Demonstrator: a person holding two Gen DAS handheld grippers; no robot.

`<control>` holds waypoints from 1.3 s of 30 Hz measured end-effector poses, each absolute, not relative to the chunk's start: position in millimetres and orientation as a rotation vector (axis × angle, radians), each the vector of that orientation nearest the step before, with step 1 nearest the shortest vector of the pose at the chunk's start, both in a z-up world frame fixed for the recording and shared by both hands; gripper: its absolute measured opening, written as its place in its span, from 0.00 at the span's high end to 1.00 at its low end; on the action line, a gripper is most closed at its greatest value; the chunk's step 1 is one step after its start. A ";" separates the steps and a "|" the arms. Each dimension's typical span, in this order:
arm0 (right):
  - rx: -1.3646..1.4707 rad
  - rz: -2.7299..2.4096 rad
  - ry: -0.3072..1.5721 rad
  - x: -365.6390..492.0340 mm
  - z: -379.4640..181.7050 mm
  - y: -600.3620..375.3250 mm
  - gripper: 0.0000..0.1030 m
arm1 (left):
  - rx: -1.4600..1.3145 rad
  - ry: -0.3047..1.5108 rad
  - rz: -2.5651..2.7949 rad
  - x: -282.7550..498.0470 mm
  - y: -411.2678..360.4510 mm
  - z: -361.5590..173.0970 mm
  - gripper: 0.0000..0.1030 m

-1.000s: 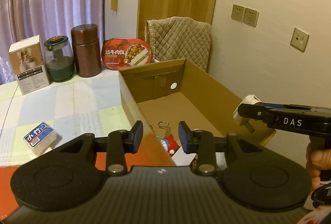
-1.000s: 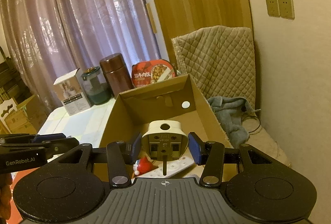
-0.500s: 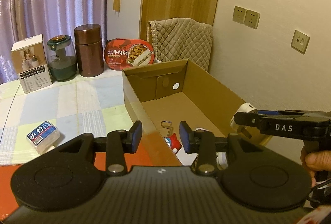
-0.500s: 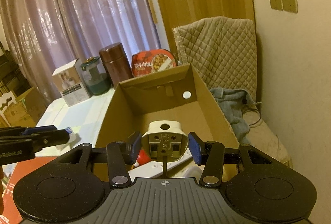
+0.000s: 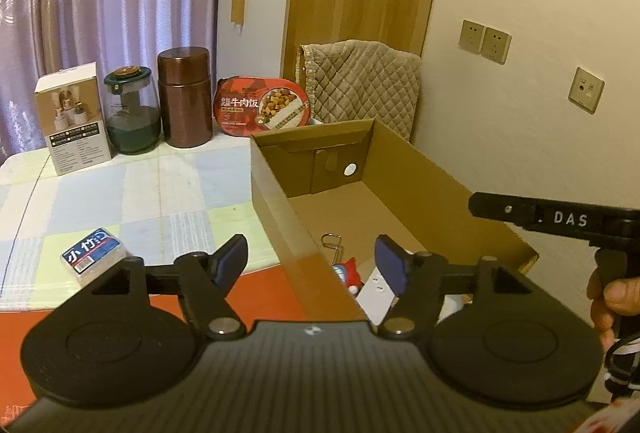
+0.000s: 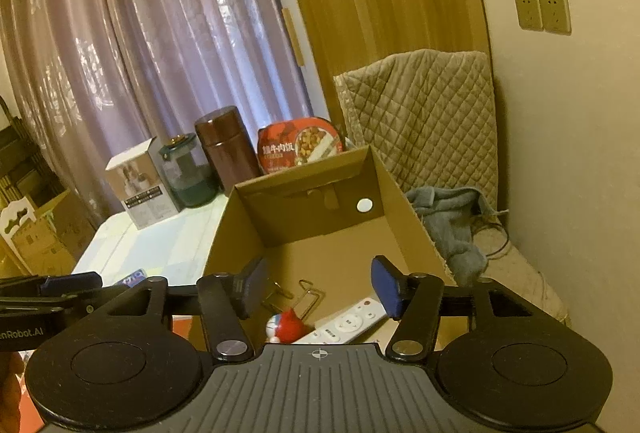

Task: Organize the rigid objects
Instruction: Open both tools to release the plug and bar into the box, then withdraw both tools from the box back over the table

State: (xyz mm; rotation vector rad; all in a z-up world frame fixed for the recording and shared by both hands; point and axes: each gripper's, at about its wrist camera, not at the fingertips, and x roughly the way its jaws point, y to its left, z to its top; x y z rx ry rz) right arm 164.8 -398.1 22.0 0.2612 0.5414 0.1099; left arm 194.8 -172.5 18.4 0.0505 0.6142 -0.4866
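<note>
An open cardboard box (image 5: pixel 276 193) (image 6: pixel 404 201) stands on the table's right side. In it lie a white remote (image 6: pixel 348 321), a red and white toy (image 6: pixel 286 325) (image 5: pixel 348 271) and wire clips (image 6: pixel 308 293) (image 5: pixel 332 243). My right gripper (image 6: pixel 320 287) is open and empty above the box's near end; the white plug it held is out of sight. It also shows side-on in the left wrist view (image 5: pixel 472 203). My left gripper (image 5: pixel 312 259) is open and empty over the box's left wall. A small blue-labelled pack (image 5: pixel 94 255) lies on the tablecloth to the left.
At the table's back stand a white carton (image 5: pixel 72 125), a green glass jar (image 5: pixel 130 113), a brown canister (image 5: pixel 184 97) and a red meal tub (image 5: pixel 262 105). A quilted chair (image 6: pixel 420 121) with a grey cloth (image 6: pixel 448 225) is beyond the box. A red mat (image 5: pixel 260 297) lies near me.
My right gripper has opened and the white plug has left its jaws. My left gripper has opened wider. Both views have shifted slightly.
</note>
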 end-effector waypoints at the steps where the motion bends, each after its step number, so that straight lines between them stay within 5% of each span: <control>1: 0.263 0.110 0.541 163.9 22.7 -397.6 0.45 | 0.051 0.613 -0.484 193.8 -170.9 18.7 0.34; 39: 0.161 0.361 0.525 133.3 54.1 -244.4 0.31 | 0.071 0.576 -0.150 140.2 38.1 47.9 0.24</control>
